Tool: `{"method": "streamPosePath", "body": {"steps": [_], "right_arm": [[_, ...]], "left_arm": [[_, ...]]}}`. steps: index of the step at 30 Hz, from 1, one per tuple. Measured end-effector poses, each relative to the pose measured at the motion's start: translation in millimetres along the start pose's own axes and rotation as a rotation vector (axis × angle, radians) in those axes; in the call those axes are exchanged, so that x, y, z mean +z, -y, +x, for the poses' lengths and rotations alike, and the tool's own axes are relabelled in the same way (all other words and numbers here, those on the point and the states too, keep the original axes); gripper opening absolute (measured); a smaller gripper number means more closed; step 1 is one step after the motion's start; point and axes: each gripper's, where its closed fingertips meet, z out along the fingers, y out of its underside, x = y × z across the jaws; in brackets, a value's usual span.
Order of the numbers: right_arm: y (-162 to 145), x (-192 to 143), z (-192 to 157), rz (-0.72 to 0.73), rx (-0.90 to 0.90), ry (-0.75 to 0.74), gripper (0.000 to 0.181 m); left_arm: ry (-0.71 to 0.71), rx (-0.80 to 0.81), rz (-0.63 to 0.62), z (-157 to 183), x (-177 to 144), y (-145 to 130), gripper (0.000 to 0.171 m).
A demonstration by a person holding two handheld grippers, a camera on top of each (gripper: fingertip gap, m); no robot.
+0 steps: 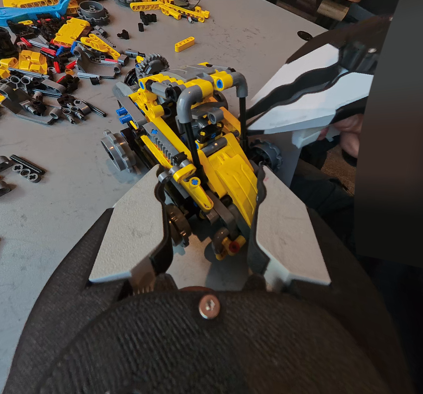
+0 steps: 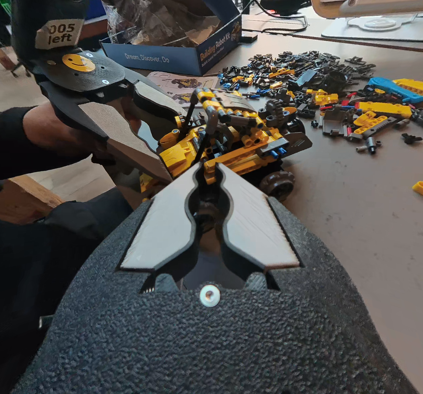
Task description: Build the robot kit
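Both my grippers clamp the yellow toy car (image 1: 196,144): left gripper (image 1: 209,174) grasping its nose, right gripper (image 2: 208,168) pinching its side beam, loose bricks (image 1: 57,62) beyond it.

Obstacles we list: the yellow model vehicle (image 1: 194,144), flanked by left tongs (image 1: 209,176) and right tongs (image 2: 209,167); loose parts heap (image 1: 52,62); open box (image 2: 174,46). Free passage we find over bare table (image 2: 343,211) beside the vehicle's wheel (image 2: 278,186).
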Motion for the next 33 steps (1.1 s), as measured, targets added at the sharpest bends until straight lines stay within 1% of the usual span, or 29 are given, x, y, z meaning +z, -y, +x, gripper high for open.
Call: {"method": "streamPosePath", "body": {"steps": [2, 7, 11, 12, 14, 15, 16, 17, 28, 33], "right_arm": [[-6, 3, 2, -0.038, 0.026, 0.002, 0.016], [-5, 3, -1, -0.019, 0.049, 0.031, 0.012], [-5, 2, -2, -0.014, 0.068, 0.051, 0.013], [-5, 2, -3, -0.009, 0.077, 0.067, 0.015], [-3, 2, -7, 0.003, 0.092, 0.109, 0.026], [-2, 2, -8, 0.005, 0.1, 0.119, 0.027], [-3, 2, -5, 0.002, 0.106, 0.105, 0.021], [-4, 2, -4, -0.004, 0.109, 0.106, 0.019], [-2, 3, -6, 0.007, 0.114, 0.075, 0.023], [-2, 5, -4, 0.005, 0.091, 0.053, 0.021]], "left_arm": [[-0.002, 0.002, -0.001, 0, 0, 0, 0.079], [-0.007, 0.0, -0.002, 1, 0, 0, 0.079], [-0.009, -0.01, -0.003, 0, 0, 0, 0.08], [-0.01, -0.012, -0.003, 0, 0, 0, 0.08], [-0.011, -0.009, -0.003, 0, 0, 0, 0.08], [-0.011, -0.007, -0.004, 0, 0, 0, 0.08], [-0.013, -0.004, -0.005, 1, 0, -1, 0.08], [-0.012, 0.0, -0.006, 1, 1, -1, 0.08], [0.004, 0.025, -0.011, 1, 2, -1, 0.079], [0.025, 0.024, -0.01, 0, 2, 0, 0.078]]}}
